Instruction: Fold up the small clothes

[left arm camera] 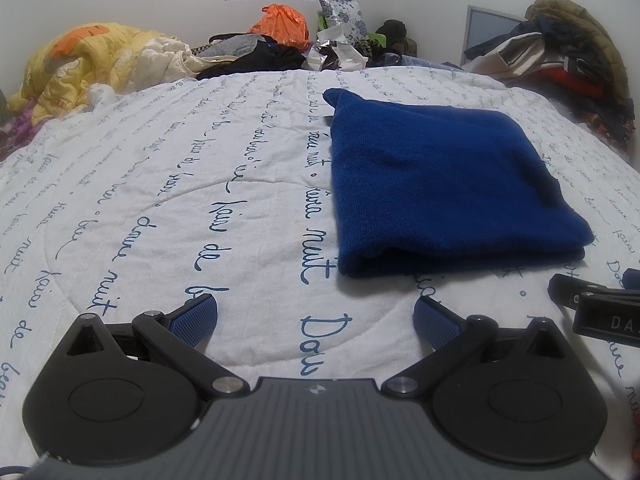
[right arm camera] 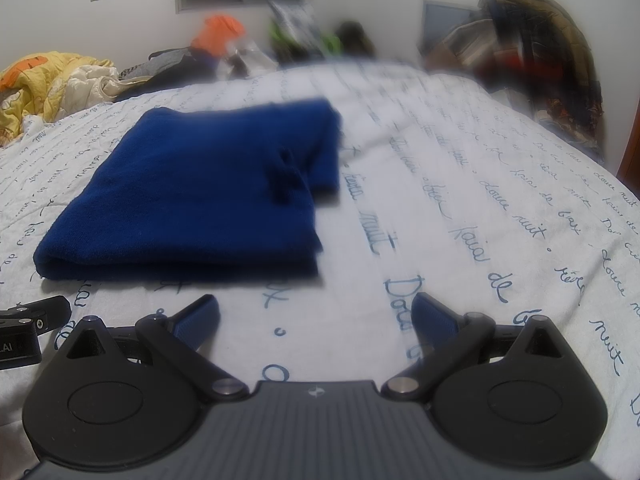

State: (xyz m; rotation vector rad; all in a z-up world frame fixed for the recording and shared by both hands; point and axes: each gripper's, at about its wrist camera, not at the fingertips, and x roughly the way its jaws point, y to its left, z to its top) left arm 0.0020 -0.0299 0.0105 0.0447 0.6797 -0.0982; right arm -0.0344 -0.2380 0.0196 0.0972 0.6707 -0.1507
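Observation:
A dark blue knitted garment (left arm camera: 436,184) lies folded into a flat rectangle on the white quilt, right of centre in the left wrist view. The same garment (right arm camera: 200,192) sits left of centre in the right wrist view, which is partly blurred. My left gripper (left arm camera: 316,320) is open, low over the quilt, short of the garment's near left corner, with nothing between its blue pads. My right gripper (right arm camera: 316,320) is open too, in front of the garment's near right corner, holding nothing. Each gripper's fingers show at the edge of the other's view: the right (left arm camera: 592,304), the left (right arm camera: 36,312).
The bed carries a white quilt with blue handwriting print (left arm camera: 180,200). A yellow duvet (left arm camera: 84,68) is bunched at the far left. An orange bag (left arm camera: 282,24) and dark clothes lie along the wall. A heap of clothing (left arm camera: 560,52) stands at the far right.

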